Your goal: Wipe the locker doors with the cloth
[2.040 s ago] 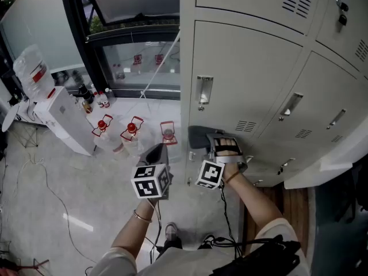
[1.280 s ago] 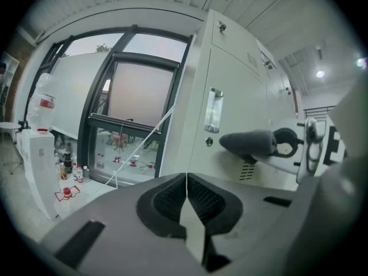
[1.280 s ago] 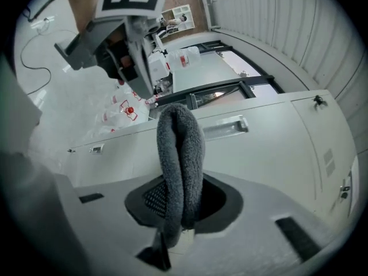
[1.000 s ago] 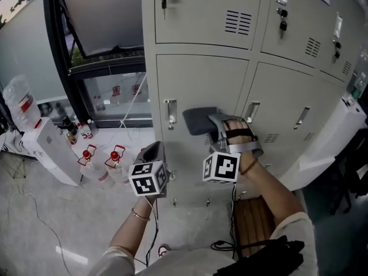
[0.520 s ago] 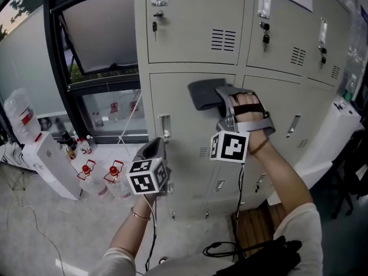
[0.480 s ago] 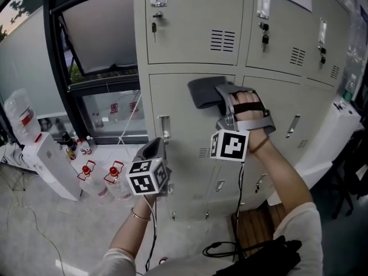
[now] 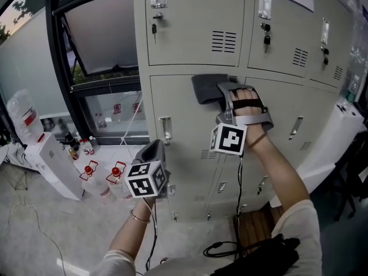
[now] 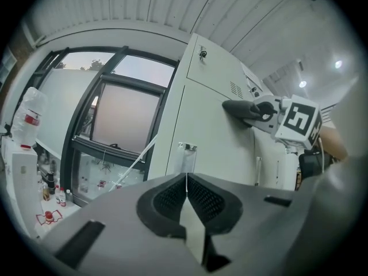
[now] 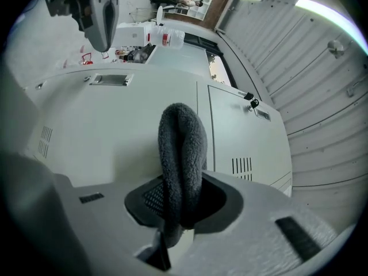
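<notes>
A dark grey cloth [image 7: 208,88] lies flat against the top of a beige locker door [image 7: 181,119] in the middle row. My right gripper [image 7: 223,93] is shut on the cloth [image 9: 181,160], which folds over between its jaws in the right gripper view. My left gripper [image 7: 153,152] hangs lower and to the left, away from the lockers, shut with nothing in it [image 8: 186,195]. In the left gripper view the right gripper's marker cube [image 8: 297,118] and the cloth [image 8: 241,107] show against the door [image 8: 213,137].
A door handle [image 7: 167,130] sits left of the cloth. Keys [image 7: 153,25] hang in the upper doors' locks. A dark-framed window [image 7: 95,39] stands to the left, with water bottles [image 7: 115,174] and a white dispenser [image 7: 52,165] on the floor. Cables [image 7: 227,249] trail near my feet.
The right gripper carried the cloth up the locker door, from near the bottom to its top edge. In the last half second it barely shifted. The left gripper stayed low and shut.
</notes>
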### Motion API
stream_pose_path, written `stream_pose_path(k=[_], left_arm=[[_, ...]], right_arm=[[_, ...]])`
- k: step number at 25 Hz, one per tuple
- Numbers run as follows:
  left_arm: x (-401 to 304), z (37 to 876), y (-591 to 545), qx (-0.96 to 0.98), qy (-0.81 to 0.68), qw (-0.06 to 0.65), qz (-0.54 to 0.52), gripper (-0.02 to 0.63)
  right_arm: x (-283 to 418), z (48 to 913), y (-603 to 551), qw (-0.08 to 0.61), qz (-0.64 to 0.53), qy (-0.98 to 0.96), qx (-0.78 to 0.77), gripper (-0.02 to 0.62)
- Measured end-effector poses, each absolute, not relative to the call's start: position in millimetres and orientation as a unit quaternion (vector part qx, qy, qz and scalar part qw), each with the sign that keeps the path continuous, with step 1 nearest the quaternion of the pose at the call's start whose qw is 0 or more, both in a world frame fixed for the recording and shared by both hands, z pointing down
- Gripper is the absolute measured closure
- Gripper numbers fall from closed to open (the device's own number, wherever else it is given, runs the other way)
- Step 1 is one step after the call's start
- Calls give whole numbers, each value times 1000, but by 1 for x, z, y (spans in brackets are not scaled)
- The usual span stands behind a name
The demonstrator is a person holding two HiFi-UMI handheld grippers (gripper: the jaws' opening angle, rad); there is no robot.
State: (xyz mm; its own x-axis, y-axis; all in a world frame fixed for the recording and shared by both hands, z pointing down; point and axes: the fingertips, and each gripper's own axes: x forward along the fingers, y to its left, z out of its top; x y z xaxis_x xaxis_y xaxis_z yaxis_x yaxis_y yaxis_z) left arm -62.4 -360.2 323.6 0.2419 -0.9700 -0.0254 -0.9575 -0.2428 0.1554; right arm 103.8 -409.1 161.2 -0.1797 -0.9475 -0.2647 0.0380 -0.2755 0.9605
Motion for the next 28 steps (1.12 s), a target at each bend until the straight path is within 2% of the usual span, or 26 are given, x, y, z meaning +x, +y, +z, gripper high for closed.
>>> stream_pose_path(k=[28], left_arm=[[-44, 383, -369, 794, -601, 93, -12, 595]], right_arm=[[101, 242, -416, 400, -580, -514, 490, 523]])
